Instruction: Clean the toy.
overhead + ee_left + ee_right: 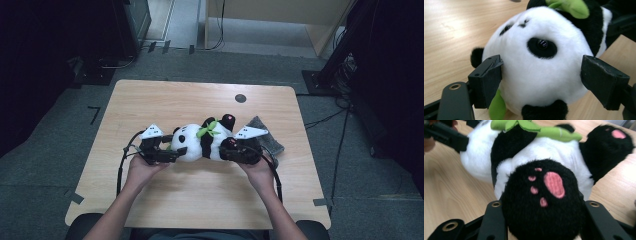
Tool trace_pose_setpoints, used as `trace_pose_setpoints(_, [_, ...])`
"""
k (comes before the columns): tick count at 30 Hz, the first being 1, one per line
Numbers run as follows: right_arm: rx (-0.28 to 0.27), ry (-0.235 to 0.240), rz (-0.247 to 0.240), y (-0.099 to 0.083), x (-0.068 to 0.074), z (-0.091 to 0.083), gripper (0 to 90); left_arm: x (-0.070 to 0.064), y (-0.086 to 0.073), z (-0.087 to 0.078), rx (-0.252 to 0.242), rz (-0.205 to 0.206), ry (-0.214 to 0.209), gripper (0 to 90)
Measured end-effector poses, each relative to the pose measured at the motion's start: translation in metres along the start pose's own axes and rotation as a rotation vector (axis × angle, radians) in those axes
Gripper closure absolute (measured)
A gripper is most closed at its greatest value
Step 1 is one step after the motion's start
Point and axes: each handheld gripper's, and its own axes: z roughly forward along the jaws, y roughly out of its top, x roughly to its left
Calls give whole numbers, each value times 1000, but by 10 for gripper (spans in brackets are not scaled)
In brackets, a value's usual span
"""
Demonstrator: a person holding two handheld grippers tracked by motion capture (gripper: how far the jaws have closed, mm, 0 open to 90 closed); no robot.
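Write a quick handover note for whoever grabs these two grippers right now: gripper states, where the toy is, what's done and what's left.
Left gripper: jaws astride the head of the black-and-white plush panda toy; left pad touches the fur, right pad stands apart, not clamped.
Right gripper: jaws pressed on the panda's black foot with pink paw pads, shut on it.
Panda lies on the light wooden table, a grey cloth beside it.
Done: both ends reached. Left: probably close the left grip, then lift or move the toy.

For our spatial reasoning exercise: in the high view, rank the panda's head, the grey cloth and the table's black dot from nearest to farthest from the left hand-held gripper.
1. Panda's head, against the left hand-held gripper.
2. Black dot, toward the table's far edge.
3. Grey cloth, at the right beyond the panda's feet.
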Motion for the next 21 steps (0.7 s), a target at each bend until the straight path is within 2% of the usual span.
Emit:
trace_pose_setpoints(3, [12,-11,6,5,-2,-7,582,-3,-1,-7,-7,36,-1,174])
trace_pose_setpoints(7, [-1,-18,45,9,-9,-16,582,-7,-4,-11,-16,40,-45,163])
trace_pose_setpoints(10, [-17,-9,59,14,-13,-25,580,-10,-7,-8,0,56,-39,138])
trace_pose_setpoints(12, [-35,10,79,17,-14,-31,578,-11,-8,-6,-8,60,-39,134])
trace_pose_setpoints(14, [-57,43,89,19,-13,-35,577,-13,-7,-7,-39,62,-41,127])
trace_pose_setpoints(16, [-56,75,90,22,-9,-37,577,-16,-7,-8,-62,73,-40,97])
trace_pose_setpoints(19, [-38,100,82,25,-3,-35,578,-18,-8,-6,-49,97,-33,77])
trace_pose_setpoints(21, [-31,125,84,26,-1,-33,584,-18,-9,-3,-35,95,-24,75])
